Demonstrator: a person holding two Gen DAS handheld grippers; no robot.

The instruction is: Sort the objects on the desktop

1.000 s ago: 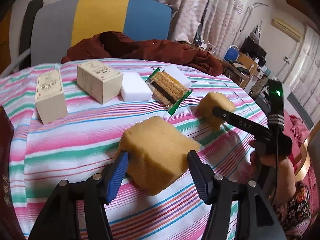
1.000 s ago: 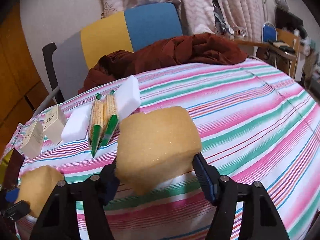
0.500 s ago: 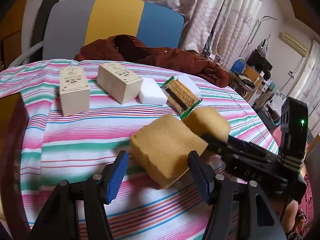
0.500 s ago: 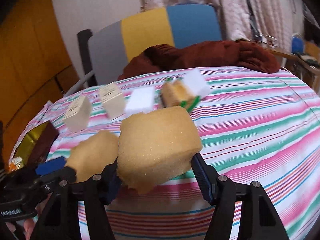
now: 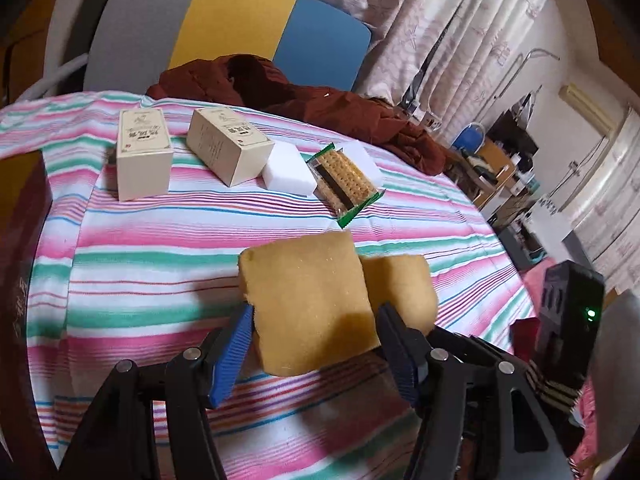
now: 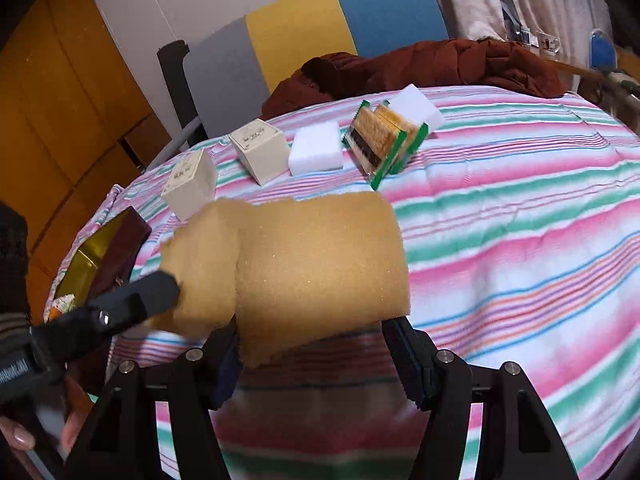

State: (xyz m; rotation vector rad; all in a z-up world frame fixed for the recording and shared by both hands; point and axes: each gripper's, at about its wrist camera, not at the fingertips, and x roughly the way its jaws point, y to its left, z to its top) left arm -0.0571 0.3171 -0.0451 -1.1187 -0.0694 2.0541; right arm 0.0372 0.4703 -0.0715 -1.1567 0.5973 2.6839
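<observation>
Two tan sponges up off the striped tablecloth, one per claw. Left claw clamped on the first sponge, blue pads pressed into both its sides. Right claw same deal, squeezed onto the second sponge, held clear of the cloth near the front edge of the table. Sponges pushed right up next to each other, side by side, looks like touching but hard to say for sure.

Further back on the table, in a loose row: two cream boxes, one standing apart on the left, the other tipped at an angle with a white block right against it. Then a pack of crackers in a clear wrapper with green ends, leaning on a second white block. Dark box with a gold inside at the far left edge. Brown cloth heap bunched along the back, grey-yellow-blue chair behind that.
</observation>
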